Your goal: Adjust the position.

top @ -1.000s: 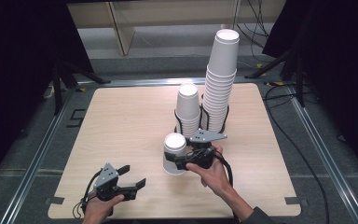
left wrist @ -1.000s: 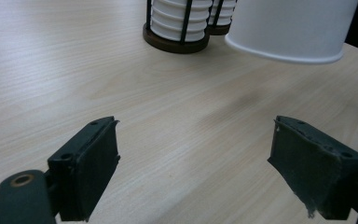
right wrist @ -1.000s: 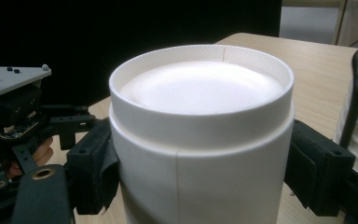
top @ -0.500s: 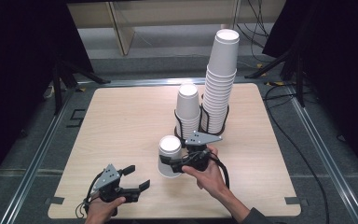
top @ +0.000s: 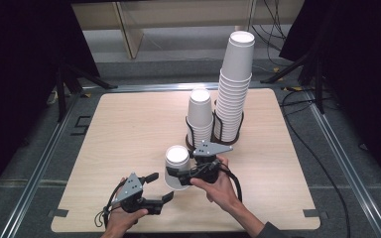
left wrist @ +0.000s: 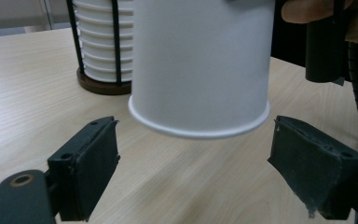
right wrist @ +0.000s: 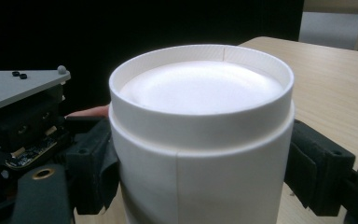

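A white paper cup (top: pixel 177 166) hangs upside down, bottom up, just above the wooden table (top: pixel 129 129). My right gripper (top: pixel 177 177) is shut on its sides; in the right gripper view both pads (right wrist: pixel 98 168) press the cup (right wrist: pixel 200 154). My left gripper (top: pixel 161 186) is at the front left of the cup, open. In the left gripper view its jaws (left wrist: pixel 193 163) stand wide apart just below the cup's rim (left wrist: pixel 200 65), not touching it.
Behind the held cup, a black wire holder (top: pixel 213 144) carries a tall stack of white cups (top: pixel 235 89) and a shorter stack (top: pixel 200 116). The stack in its holder (left wrist: pixel 98 46) also shows in the left gripper view. The table's left half is bare wood.
My left gripper has moved right, up to the cup. The right gripper with the cup has shifted slightly toward the front left.
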